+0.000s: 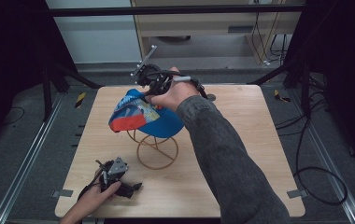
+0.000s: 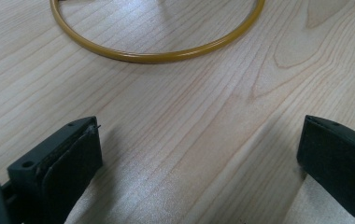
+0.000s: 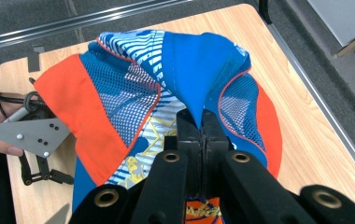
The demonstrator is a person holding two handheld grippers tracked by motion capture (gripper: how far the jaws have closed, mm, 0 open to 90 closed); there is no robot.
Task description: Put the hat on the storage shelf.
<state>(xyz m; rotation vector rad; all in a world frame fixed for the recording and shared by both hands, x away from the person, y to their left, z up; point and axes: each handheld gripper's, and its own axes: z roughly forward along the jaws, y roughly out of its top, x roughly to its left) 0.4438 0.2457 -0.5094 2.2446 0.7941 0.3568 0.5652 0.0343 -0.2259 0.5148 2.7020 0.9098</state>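
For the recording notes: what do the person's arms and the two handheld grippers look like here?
The right arm wears a dark grey long sleeve; the left hand shows no sleeve. Both grippers are black: the left gripper has flat rectangular jaws and a grey three-cornered plate on top; the right gripper has brass-coloured rivets and a trailing black cable.

High view: fixed above the near edge of the table, facing forward and down; takes in the whole tabletop with the wire stand near its centre, floor beyond.

Left gripper view: low and close to the tabletop, just beside the stand's base ring, facing toward it.

Right gripper view: above the stand, very near the cap, facing down and back.

Shared: high and right gripper views both show cap, tabletop, left gripper.
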